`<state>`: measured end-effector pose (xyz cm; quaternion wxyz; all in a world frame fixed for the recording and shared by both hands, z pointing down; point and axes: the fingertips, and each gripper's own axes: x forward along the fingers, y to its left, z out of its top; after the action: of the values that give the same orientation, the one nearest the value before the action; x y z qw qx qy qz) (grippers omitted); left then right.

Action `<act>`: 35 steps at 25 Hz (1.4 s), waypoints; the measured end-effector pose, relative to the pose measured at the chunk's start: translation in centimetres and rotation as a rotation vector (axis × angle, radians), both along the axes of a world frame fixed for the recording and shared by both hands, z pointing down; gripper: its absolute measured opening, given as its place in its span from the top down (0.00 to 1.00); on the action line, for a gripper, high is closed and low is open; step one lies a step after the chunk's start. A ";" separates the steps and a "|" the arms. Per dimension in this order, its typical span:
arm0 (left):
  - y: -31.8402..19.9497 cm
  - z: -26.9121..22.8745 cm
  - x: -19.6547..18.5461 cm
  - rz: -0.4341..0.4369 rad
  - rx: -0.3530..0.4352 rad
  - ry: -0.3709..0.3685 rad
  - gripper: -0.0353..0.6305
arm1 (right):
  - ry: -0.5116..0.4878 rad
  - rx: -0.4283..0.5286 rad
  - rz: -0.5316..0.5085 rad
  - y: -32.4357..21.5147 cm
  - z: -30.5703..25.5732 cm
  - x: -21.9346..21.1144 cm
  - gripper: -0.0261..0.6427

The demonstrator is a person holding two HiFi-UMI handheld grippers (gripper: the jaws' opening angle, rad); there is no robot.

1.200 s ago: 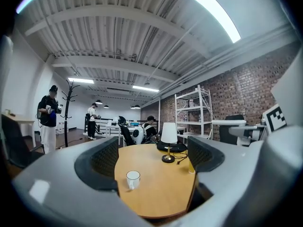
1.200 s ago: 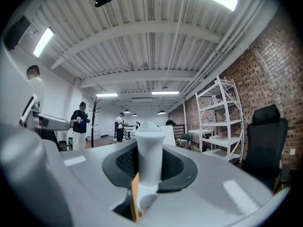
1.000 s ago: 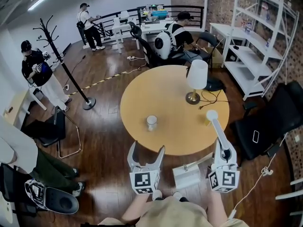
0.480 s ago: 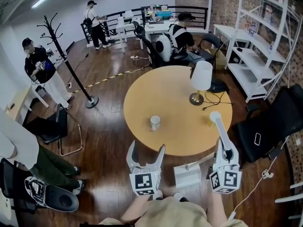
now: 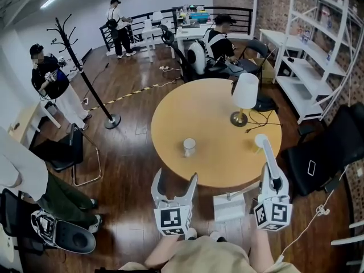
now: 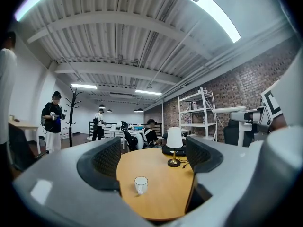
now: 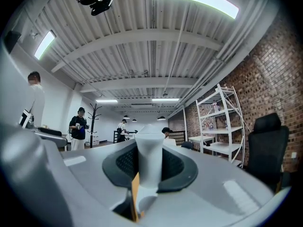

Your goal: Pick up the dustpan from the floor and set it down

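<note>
Right gripper [image 5: 272,184]: you've got it clenched on the tapered white plastic handle [image 5: 265,158] of the dustpan. The handle sits squarely between the jaws in the right gripper view.
Left gripper [image 5: 176,178]: released and empty. Its jaws have just been closing with nothing between them, only the round tan wooden table [image 5: 199,112] and the white ceramic mug [image 5: 189,147] beyond.
Risk, handle: the rounded tip shows over the table's near rim, so if you swing or dip it may knock the edge.
Risk, pan: it looks to hang from a thin bar, so it could sway and land on a corner if you lower it fast.
Risk, grip: you're holding one-handed, low on a long handle, and it may twist in the pads.
White box-shaped pan [image 5: 229,207]: down by your feet, between the two grippers and nearer the right one. I can't tell whether it has cleared the floor.
</note>
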<state>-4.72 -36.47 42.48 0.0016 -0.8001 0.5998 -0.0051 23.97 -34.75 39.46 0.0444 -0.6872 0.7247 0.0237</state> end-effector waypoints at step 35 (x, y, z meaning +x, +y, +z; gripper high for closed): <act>0.9 1.1 -0.5 0.010 -0.043 -0.011 0.37 | 0.004 -0.380 -0.045 -0.4 15.7 0.6 0.83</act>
<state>-5.25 -35.57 43.60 -0.0121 -0.8028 0.5957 -0.0224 24.60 -35.17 55.11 -0.0873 -0.6668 0.7314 -0.1132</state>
